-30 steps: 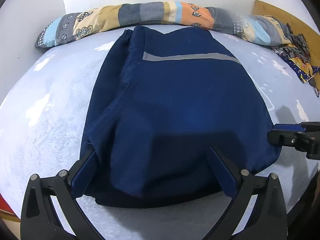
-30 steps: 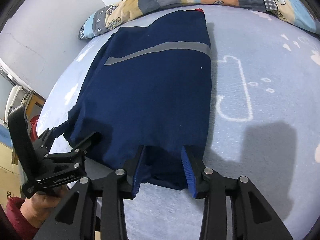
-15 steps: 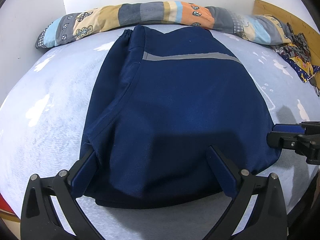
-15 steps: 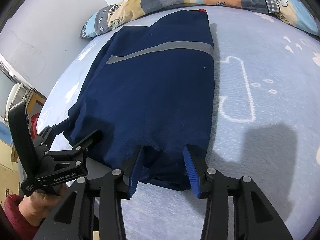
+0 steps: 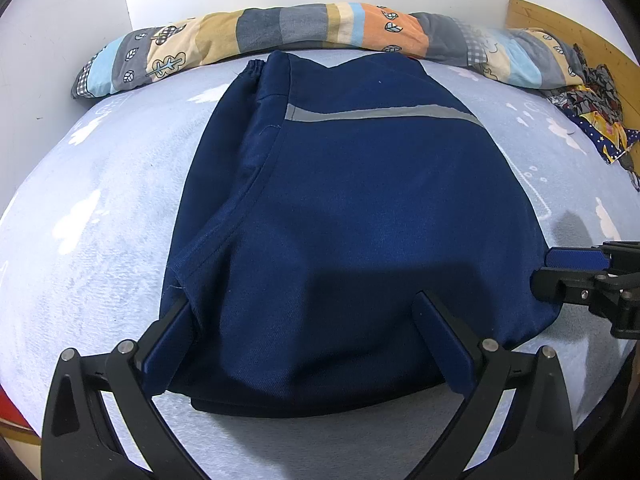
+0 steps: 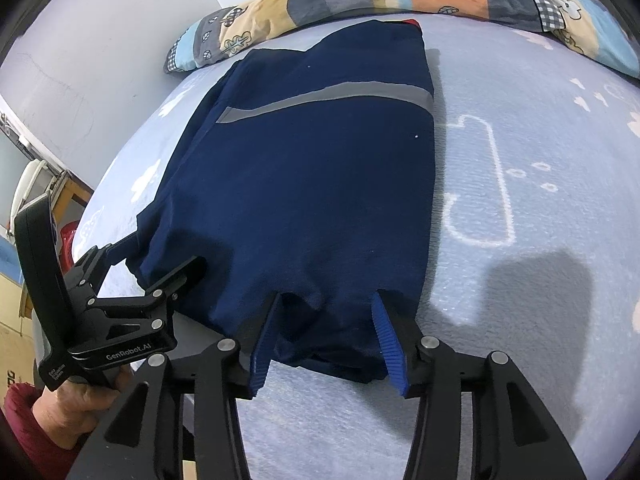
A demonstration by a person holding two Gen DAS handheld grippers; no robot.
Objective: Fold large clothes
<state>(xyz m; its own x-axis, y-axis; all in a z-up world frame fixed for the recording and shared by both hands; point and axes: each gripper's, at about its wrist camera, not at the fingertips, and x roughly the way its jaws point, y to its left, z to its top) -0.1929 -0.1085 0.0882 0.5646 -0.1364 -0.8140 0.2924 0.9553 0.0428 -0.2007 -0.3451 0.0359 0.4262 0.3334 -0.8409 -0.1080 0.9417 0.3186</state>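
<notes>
Pale blue fleecy bedding printed with white clouds covers the bed, with white walls behind and a long patchwork bolster pillow lying along the far edge. On the middle of the bed lies the navy garment, already folded into a tall slab with a grey reflective stripe across its upper part and a gathered elastic cuff showing at the far left corner. The left claw stands wide open, its blue pads straddling the near left part of the folded edge without pressing on it. The right claw sits at the near right corner; its jaws are opening, with bunched cloth between the ribbed blue pads, which no longer seem to pinch it. I judge the step in hand to be letting go after a fold. To do it well, both claws should spread fully before backing off, then draw straight back and slightly up so the pads do not drag the top layer and undo the crease; a light press along the near edge would flatten the puffed corner. The cloth looks like a smooth, fairly heavy twill that holds a fold but slides on fleece. A crumpled patterned cloth lies at the far right.
</notes>
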